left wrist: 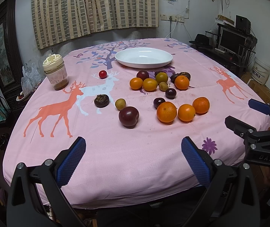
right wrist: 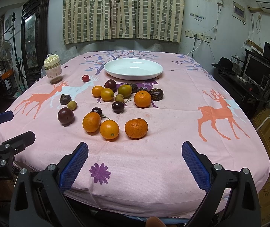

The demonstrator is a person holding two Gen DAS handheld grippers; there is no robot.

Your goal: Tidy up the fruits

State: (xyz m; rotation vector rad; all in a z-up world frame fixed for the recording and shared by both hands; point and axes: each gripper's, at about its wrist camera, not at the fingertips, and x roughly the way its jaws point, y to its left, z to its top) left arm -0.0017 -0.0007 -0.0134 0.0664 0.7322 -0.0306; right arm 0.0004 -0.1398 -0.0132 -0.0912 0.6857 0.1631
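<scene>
1. Left gripper [left wrist: 133,160], right gripper [right wrist: 135,162]: fingers spread, empty, at the near table edge.
2. Fruits [right wrist: 109,129]: scattered loose on cloth; white plate [right wrist: 153,73] beyond, empty.
3. Hazard: round oranges roll if nudged; small dark fruit, possibly cherries, may slip the pads.

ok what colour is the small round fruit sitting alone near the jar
Red: the small round red fruit lies alone on the pink cloth, clearest in the left wrist view.

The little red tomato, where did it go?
The little red tomato sits alone on the pink tablecloth, left of the fruit pile, between the lidded jar and the white plate.
</scene>
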